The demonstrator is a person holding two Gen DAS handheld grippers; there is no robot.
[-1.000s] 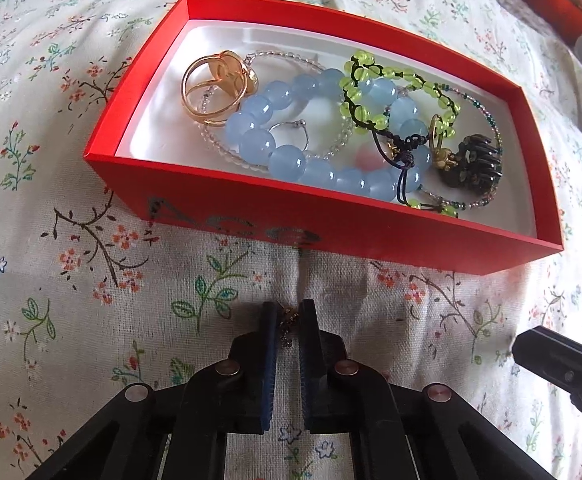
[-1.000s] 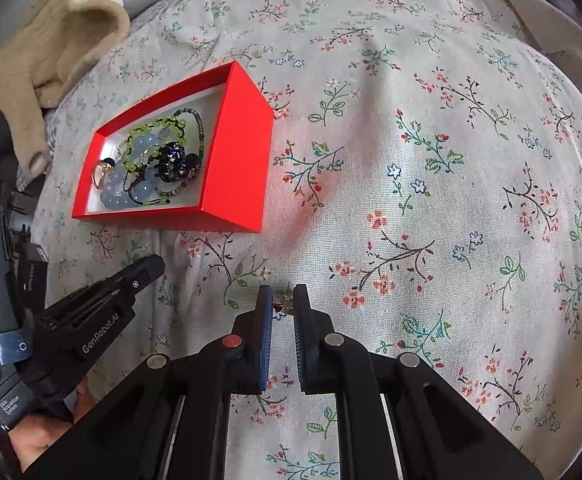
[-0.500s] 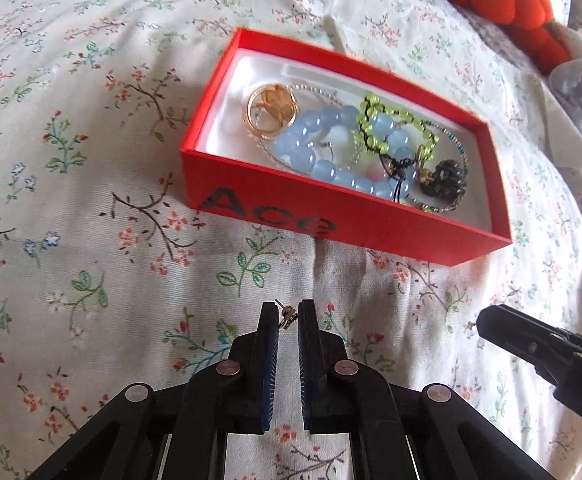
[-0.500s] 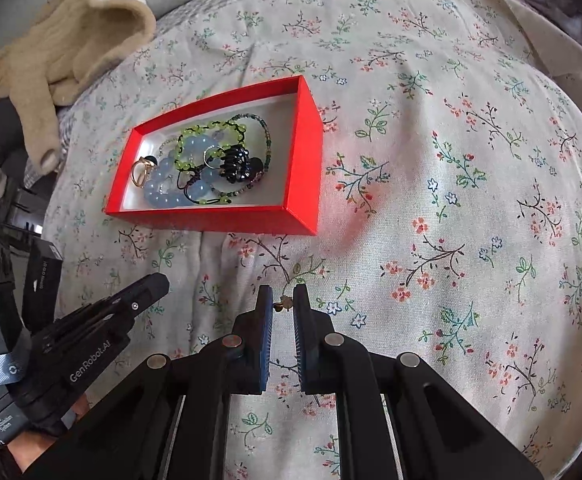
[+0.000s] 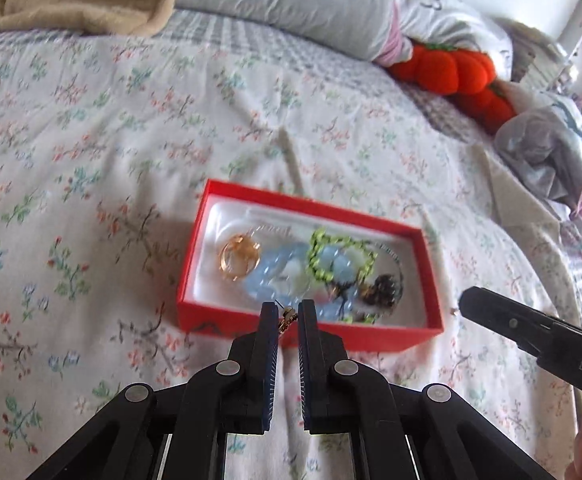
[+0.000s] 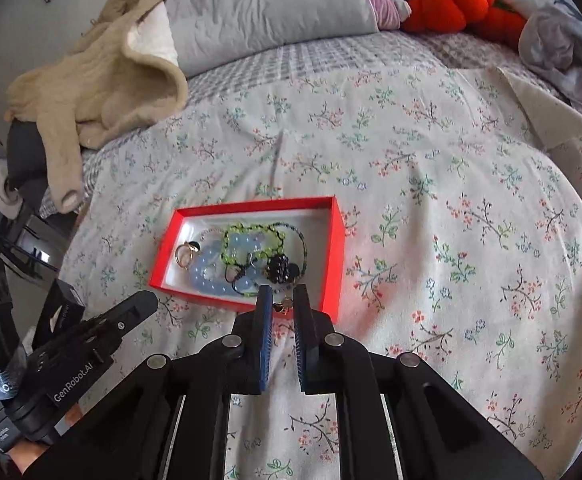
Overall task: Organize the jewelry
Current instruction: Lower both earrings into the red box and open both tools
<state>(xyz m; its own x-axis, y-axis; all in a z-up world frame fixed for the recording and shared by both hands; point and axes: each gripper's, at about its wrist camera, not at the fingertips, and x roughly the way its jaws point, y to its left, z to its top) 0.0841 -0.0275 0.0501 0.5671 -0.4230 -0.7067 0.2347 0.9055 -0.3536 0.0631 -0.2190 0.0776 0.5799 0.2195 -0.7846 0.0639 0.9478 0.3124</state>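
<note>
We list: left gripper (image 5: 288, 312) and right gripper (image 6: 282, 300), each pinching a small earring (image 5: 286, 317); red box (image 5: 429, 268) just ahead, long side across.

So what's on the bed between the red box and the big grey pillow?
Nothing: the right wrist view shows only bare flowered bedspread between the red box and the grey pillow.

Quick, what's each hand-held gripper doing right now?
Left hand-held gripper: shut on a small gold earring.
Right hand-held gripper: shut on another small gold earring.
</note>
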